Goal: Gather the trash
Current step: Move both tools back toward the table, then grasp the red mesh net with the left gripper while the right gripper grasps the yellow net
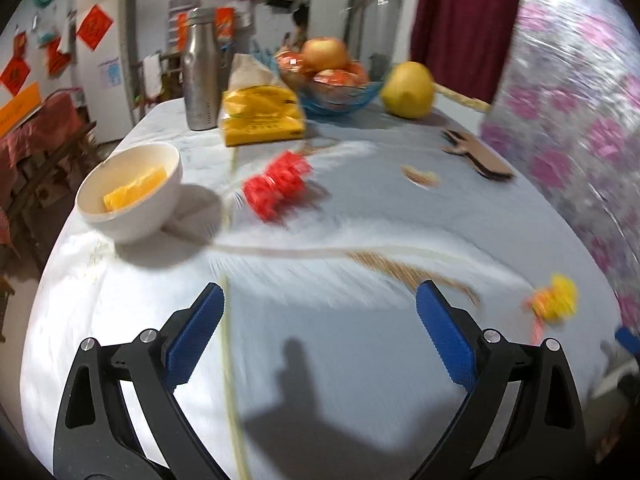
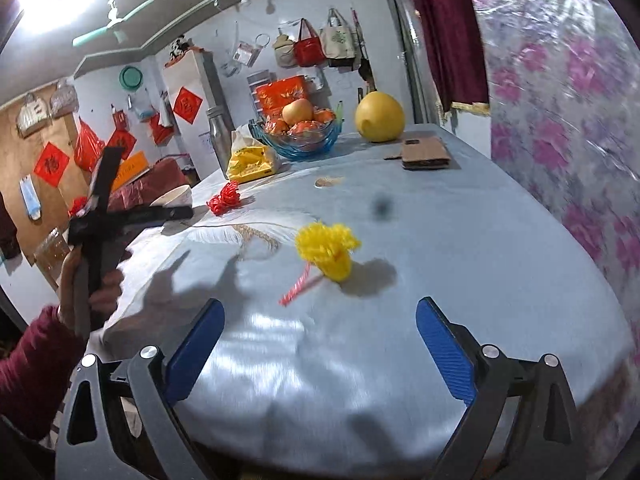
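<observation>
While we hold both grippers over the table (image 2: 460, 240), the left gripper (image 1: 320, 336) and right gripper (image 2: 320, 344) are spread wide — nothing between them. The yellow net scrap (image 2: 328, 250) lies mid-frame; the red net scrap (image 1: 278, 184) sits center-left — beside the white bowl (image 1: 128, 192).

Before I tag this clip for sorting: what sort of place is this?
Probably a lived-in home's dining area: a cloth-covered table with a fruit bowl, a white fridge by the wall, and tote bags hanging above.
</observation>
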`<state>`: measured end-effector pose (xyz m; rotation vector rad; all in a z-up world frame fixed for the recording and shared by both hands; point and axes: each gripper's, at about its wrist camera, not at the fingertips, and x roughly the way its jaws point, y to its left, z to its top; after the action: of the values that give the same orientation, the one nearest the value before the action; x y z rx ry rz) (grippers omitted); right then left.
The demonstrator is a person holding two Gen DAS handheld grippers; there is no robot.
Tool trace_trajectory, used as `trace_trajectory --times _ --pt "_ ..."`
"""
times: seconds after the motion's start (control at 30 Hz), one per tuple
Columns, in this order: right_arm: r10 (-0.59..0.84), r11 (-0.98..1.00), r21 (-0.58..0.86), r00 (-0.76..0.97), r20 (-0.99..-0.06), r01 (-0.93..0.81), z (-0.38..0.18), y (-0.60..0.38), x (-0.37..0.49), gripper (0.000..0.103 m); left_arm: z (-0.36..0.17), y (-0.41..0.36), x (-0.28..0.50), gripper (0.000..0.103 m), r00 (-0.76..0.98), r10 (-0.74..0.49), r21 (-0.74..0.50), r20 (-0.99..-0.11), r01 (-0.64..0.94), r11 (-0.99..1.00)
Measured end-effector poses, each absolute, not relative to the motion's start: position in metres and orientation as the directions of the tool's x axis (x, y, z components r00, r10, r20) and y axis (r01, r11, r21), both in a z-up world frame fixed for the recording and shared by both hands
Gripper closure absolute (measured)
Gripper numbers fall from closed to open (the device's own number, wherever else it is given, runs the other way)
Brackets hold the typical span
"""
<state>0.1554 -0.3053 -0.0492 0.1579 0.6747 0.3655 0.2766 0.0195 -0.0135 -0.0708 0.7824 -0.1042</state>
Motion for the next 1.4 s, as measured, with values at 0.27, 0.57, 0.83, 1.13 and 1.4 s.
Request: trace_trajectory --times 0.27,0.57,0.83,1.13,1.4 --pt "0.357 0.934 0.251 0.708 -0.610 -0.255 -0.046 -0.290 0.195 0.008 -0.028 0.018 0.375 0.010 0.675 -0.020 -0.006 -0.737 0.023 1.000" --pt "0.324 0.946 0.234 0.679 -0.658 -0.224 -0.059 -0.266 0.223 0.008 -0.056 0.043 0.400 0.022 0.600 -0.097 -0.115 -0.794 0.008 0.993" --pt "0.250 0.968 0.175 0.664 -0.705 -0.179 -0.074 -0.244 0.236 0.011 -0.053 0.037 0.397 0.052 0.612 -0.061 -0.069 -0.788 0.011 0.998" --pt "0.260 0.965 0.222 0.655 -0.709 -0.142 -0.077 -0.244 0.239 0.073 -0.050 0.036 0.389 0.077 0.621 -0.134 -0.127 -0.772 0.055 0.990" --pt "0.257 0.966 0.209 0.669 -0.697 -0.154 -0.070 -0.244 0.215 0.072 -0.027 0.030 0.366 0.077 0.705 -0.125 -0.101 -0.698 0.076 0.992"
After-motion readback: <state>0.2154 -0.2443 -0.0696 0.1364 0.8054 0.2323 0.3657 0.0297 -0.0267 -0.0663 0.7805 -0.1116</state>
